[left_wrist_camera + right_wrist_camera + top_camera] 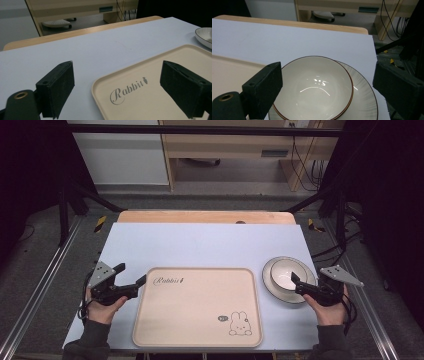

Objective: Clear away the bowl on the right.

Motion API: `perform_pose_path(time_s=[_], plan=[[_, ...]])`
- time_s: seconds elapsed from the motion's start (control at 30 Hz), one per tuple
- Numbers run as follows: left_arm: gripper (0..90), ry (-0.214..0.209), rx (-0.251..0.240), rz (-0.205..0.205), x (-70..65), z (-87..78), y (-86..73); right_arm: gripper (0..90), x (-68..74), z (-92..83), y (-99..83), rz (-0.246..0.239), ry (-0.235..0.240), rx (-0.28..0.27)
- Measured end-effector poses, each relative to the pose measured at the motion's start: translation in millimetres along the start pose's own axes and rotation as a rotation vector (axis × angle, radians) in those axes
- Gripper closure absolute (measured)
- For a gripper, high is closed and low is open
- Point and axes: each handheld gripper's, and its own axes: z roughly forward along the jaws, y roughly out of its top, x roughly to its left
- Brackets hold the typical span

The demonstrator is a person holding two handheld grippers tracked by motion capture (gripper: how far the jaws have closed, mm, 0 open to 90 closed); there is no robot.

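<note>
A beige tray (200,305) printed with "Rabbit" and a rabbit drawing lies at the table's front middle. To its right a white bowl (286,276) with a brown rim sits in a white ribbed plate (269,269). My left gripper (131,274) is open at the tray's near-left corner; in the left gripper view the left gripper (120,87) has one jaw outside the tray (152,100) and one above it. My right gripper (306,281) is open at the bowl's right side. In the right gripper view the right gripper (329,92) has its jaws on either side of the bowl (314,87) and plate (365,102), holding nothing.
A pale sheet (200,245) covers the wooden table (205,216), bare behind the tray. Black frame posts and cables stand left and right of the table. Beyond the far edge are the floor and wooden furniture (225,145).
</note>
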Motion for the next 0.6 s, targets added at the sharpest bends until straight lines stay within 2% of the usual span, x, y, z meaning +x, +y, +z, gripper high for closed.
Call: perform_pose_path(time_s=[0.33,0.43,0.6], plan=[[11.8,0.001,0.009,0.004,-0.8,1.7,-0.7,11.9,-7.3,9.8,3.5,0.023,-0.040,0.029],[11.9,0.004,0.013,0.007,-1.3,2.5,-1.5,12.3,-7.0,13.1,4.9,0.008,-0.053,0.041],[11.9,0.004,0.018,0.010,-1.8,3.5,-2.0,13.7,-7.1,18.8,6.8,0.010,-0.066,0.060]])
